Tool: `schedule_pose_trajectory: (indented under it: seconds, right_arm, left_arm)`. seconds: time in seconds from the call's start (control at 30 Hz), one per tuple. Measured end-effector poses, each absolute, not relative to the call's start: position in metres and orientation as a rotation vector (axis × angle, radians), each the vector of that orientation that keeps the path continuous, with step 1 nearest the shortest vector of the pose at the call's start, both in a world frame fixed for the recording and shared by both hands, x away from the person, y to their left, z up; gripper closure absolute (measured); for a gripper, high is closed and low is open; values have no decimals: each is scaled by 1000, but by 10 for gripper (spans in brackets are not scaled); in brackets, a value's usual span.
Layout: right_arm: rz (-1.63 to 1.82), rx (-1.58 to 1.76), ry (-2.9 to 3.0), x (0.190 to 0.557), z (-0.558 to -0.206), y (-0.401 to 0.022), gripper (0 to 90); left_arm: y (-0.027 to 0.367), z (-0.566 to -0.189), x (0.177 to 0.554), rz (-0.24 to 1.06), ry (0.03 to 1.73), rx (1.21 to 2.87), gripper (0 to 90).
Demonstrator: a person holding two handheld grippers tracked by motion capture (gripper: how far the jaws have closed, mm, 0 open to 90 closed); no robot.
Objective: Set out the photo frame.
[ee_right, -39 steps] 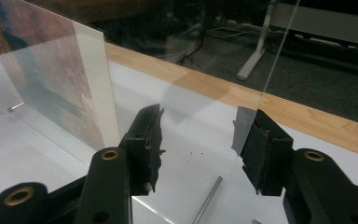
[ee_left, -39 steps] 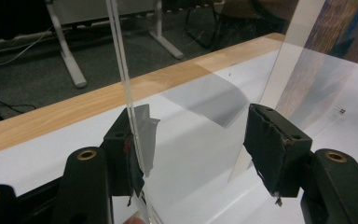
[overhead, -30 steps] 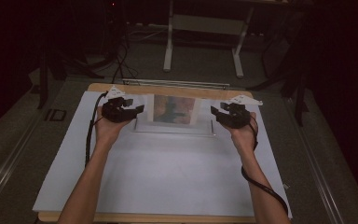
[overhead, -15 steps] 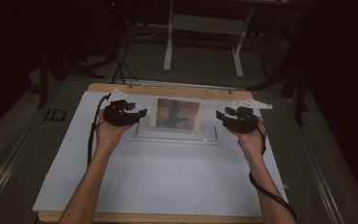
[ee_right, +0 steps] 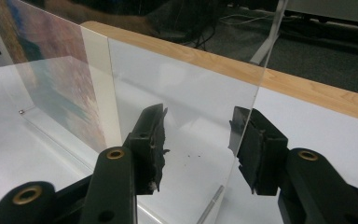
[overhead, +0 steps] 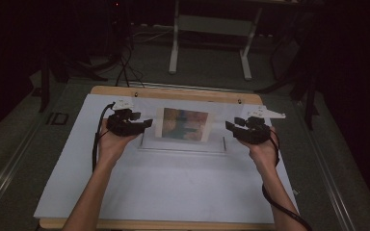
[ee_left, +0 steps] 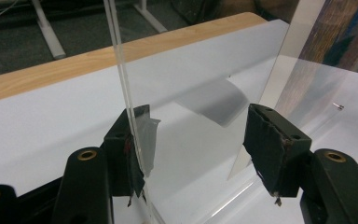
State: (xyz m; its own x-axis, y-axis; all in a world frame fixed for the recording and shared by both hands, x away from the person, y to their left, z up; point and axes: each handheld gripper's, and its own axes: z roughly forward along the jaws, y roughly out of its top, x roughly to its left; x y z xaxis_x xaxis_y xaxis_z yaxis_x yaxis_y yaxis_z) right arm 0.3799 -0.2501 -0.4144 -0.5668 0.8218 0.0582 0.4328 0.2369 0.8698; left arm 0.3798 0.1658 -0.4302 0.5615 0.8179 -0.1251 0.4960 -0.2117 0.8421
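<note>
A clear acrylic picture frame [overhead: 218, 137] stands upright on the white sheet [overhead: 173, 187], with a colourful picture [overhead: 183, 124] in its middle. My left gripper [overhead: 143, 125] is at the frame's left edge. In the left gripper view its jaws [ee_left: 198, 140] are wide apart, and the clear panel's edge [ee_left: 126, 98] runs beside the left pad. My right gripper [overhead: 232, 127] is at the frame's right edge. Its jaws [ee_right: 198, 140] have just been closing, with the panel's edge [ee_right: 256, 84] between them close to the right pad. No pad presses on it.
The white sheet covers a wooden table whose bare rim [overhead: 173, 92] shows at the far side. Beyond it on the dark floor stand metal stand legs [overhead: 174, 53] and loose cables [overhead: 125, 62]. The right gripper's cable [overhead: 282, 209] trails along the forearm.
Both grippers and the frame now sit nearer the person's side of the table. The right gripper has also shifted a little to the right.
</note>
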Motion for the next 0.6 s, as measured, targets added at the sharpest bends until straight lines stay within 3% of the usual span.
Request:
schedule_pose_trajectory:
  seconds: [0.6]
  right_arm:
    - [1291, 1168, 2140, 373, -425, -253, 552]
  left_arm:
    - [165, -433, 368, 420, 1099, 1902, 405]
